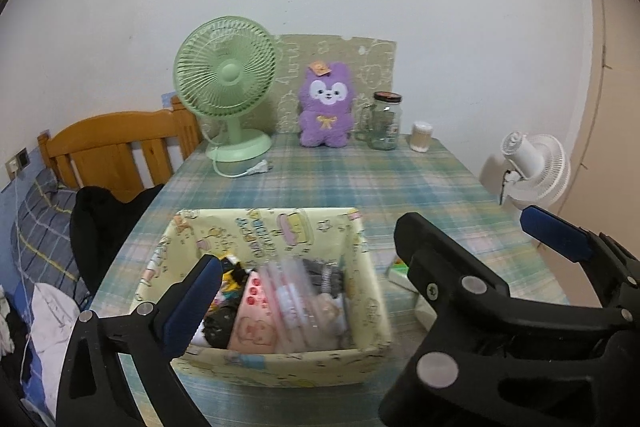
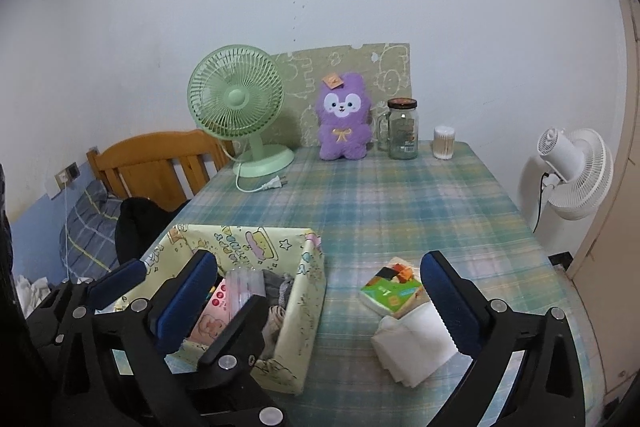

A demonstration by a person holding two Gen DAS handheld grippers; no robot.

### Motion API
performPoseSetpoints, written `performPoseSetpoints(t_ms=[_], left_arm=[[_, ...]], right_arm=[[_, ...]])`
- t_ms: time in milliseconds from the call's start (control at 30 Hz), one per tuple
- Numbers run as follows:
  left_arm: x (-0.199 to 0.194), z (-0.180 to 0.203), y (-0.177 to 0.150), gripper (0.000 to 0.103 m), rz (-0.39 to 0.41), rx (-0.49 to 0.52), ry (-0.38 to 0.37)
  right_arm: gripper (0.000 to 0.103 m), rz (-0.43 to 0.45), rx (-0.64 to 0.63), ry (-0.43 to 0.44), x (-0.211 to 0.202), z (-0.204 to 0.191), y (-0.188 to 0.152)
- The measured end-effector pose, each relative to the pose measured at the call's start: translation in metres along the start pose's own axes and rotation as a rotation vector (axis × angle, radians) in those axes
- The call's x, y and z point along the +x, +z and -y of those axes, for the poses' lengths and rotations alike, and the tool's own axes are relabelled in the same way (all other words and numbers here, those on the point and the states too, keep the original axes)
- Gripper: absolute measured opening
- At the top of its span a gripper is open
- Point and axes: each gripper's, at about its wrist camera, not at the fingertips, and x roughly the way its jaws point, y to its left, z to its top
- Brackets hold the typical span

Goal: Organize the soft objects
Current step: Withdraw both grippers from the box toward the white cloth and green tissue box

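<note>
one yellow fabric bin (image 2: 308,291), crammed full

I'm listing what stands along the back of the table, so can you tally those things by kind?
Fans: 1, the green desk fan
Plush toys: 1, the purple plush
Glass jars: 1, the lidded jar
Cotton swab tubs: 1, the swab tub
Total: 4
</note>
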Motion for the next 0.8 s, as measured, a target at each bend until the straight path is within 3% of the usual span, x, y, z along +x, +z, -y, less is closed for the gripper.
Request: performPoseSetpoints(t_ms=[467, 800], left_arm=[[-0.014, 0.045, -0.002, 0.103, 0.024, 0.017, -0.006], [-0.010, 0.073, -0.009, 0.103, -0.002, 0.018, -0.042]], right_arm=[[0.103, 0.042, 0.003, -0.011, -0.031, 0.036, -0.002], [0.103, 0.055, 0.020, -0.022, -0.043, 0.065, -0.010]])
